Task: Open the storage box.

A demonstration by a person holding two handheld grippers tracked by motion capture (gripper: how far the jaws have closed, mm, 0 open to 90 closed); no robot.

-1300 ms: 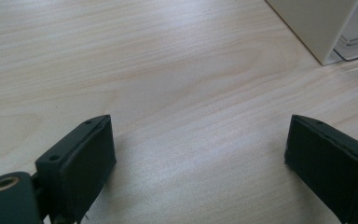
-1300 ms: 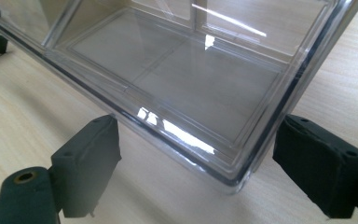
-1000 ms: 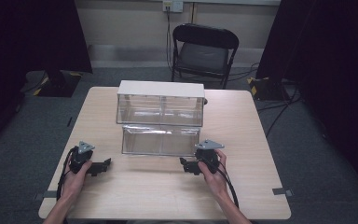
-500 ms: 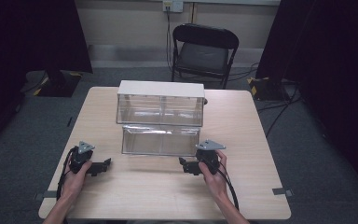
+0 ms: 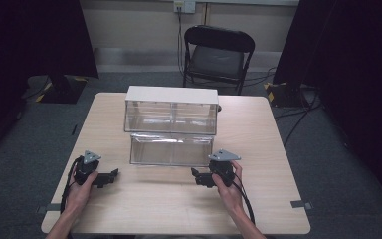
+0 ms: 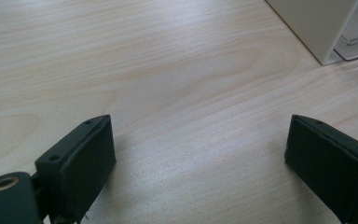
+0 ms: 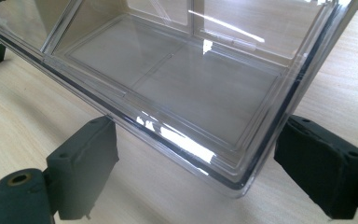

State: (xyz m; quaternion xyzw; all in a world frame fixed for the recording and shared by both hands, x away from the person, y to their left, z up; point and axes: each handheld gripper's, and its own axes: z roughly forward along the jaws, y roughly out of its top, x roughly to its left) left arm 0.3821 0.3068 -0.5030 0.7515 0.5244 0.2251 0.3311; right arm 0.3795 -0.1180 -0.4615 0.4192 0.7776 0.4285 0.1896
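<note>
A clear plastic drawer [image 5: 171, 149] lies pulled out on the wooden table [image 5: 258, 129], in front of a white-topped clear cabinet [image 5: 171, 109]. My left gripper [image 5: 110, 175] rests on the table left of the drawer, open, with bare wood between its jaws [image 6: 200, 154]. My right gripper [image 5: 197, 175] sits just below the drawer's right front corner, open. In the right gripper view the drawer [image 7: 177, 79] fills the space ahead, its near corner [image 7: 235, 182] between the two black jaws without touching them. A corner of the cabinet [image 6: 326, 28] shows in the left gripper view.
A black folding chair [image 5: 219, 52] stands behind the far edge of the table. Dark curtains hang left and right. Cables trail from both grippers toward the near table edge. Bare wood lies between the two hands.
</note>
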